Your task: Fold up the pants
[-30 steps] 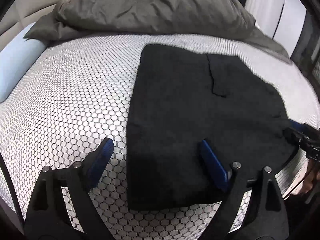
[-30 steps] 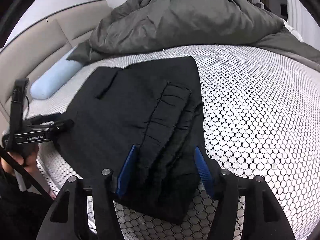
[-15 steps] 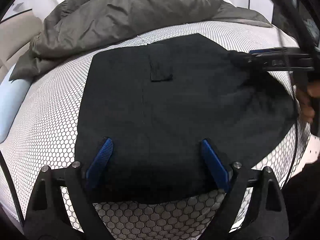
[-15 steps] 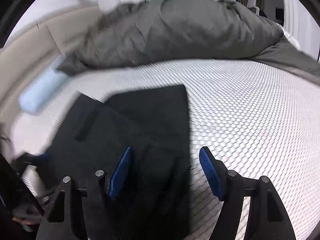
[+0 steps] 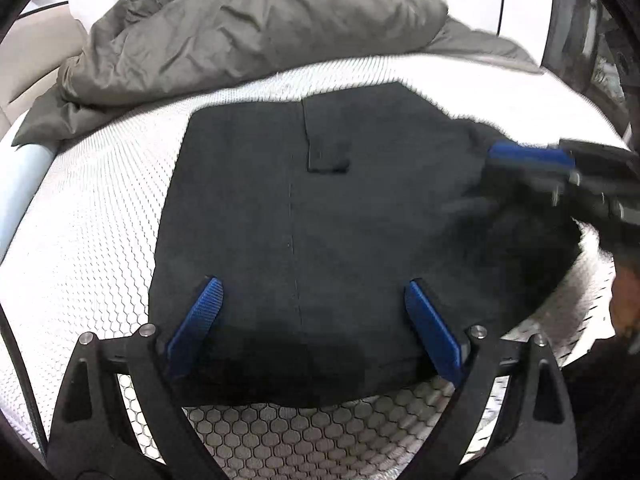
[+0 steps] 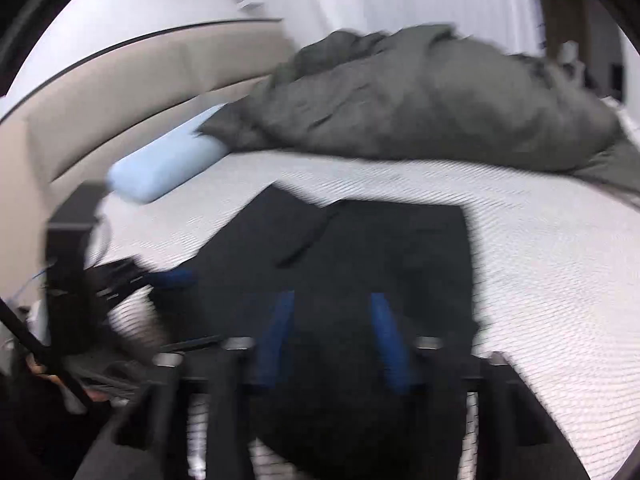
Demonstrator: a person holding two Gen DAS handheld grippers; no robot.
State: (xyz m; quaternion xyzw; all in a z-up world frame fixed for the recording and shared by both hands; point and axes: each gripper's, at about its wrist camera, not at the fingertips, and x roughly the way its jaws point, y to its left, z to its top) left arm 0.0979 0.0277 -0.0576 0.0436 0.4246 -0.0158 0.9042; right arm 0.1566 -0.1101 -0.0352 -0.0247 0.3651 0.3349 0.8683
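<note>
The black pants [image 5: 312, 216] lie folded on the white honeycomb bed cover [image 5: 92, 240]. My left gripper [image 5: 316, 320] is open, its blue fingers spread over the pants' near edge. My right gripper [image 6: 332, 340] is over the pants' waist end [image 6: 360, 264]; that view is blurred. Its fingers stand part closed with dark cloth between them, and I cannot tell whether they grip it. In the left wrist view the right gripper [image 5: 532, 160] reaches in from the right at the pants' bunched right edge.
A rumpled grey duvet [image 5: 248, 28] lies across the far side of the bed. A light blue bolster [image 6: 164, 168] lies at the beige headboard [image 6: 120, 96]. The bed edge runs just below the left gripper.
My left gripper moved over the pants' near edge and now straddles it. My right gripper swung along the waist end and its fingers have narrowed. The pants' right side has bunched up.
</note>
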